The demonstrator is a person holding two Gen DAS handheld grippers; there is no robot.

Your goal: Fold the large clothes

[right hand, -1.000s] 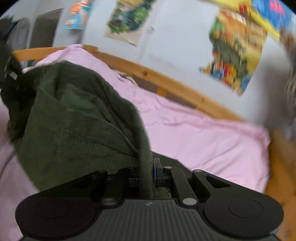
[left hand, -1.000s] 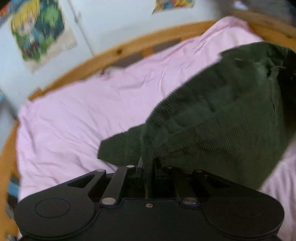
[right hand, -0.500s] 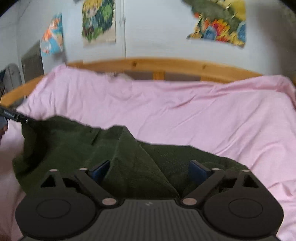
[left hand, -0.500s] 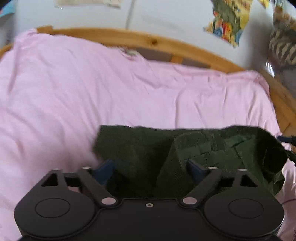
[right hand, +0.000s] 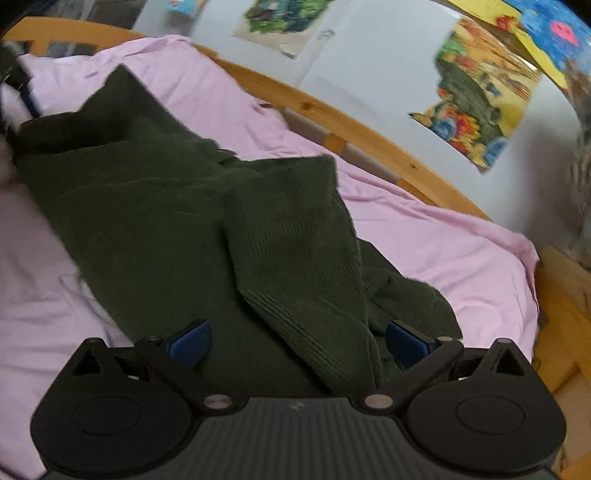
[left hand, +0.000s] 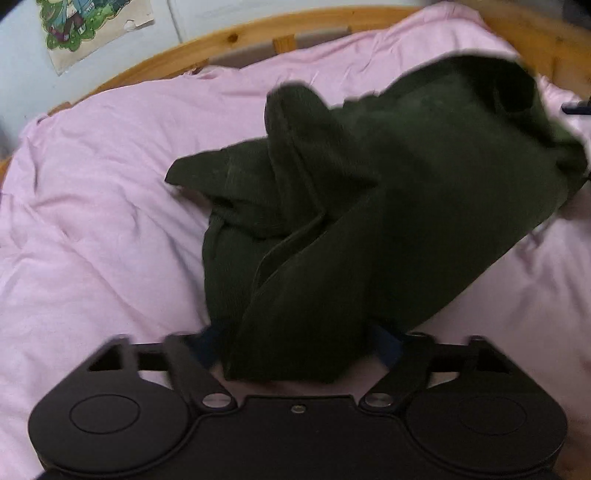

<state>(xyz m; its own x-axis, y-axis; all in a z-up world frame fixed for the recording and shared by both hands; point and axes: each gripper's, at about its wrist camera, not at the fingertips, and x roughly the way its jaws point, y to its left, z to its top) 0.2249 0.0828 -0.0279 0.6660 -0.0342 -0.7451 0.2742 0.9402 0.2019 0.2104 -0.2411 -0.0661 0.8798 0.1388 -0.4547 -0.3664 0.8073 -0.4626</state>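
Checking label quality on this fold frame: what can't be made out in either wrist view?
- Left gripper fingertips: left wrist view, blurred and partly covered by the green garment.
- Garment type and fold state: both views, bunched layers hide its outline; the left view is motion-blurred.
- Garment's near edge: right wrist view, hidden behind the right gripper body.
- Pink sheet beneath the garment: covered.

One dark green garment [left hand: 388, 206] lay on one pink sheet [left hand: 92, 221], inside one wooden bed frame [right hand: 373, 136]. Two grippers were in play, the left gripper [left hand: 295, 349] and the right gripper [right hand: 297, 341], each with two blue pads. On the wall, one poster [left hand: 92, 29] showed in the left view and four posters in the right.
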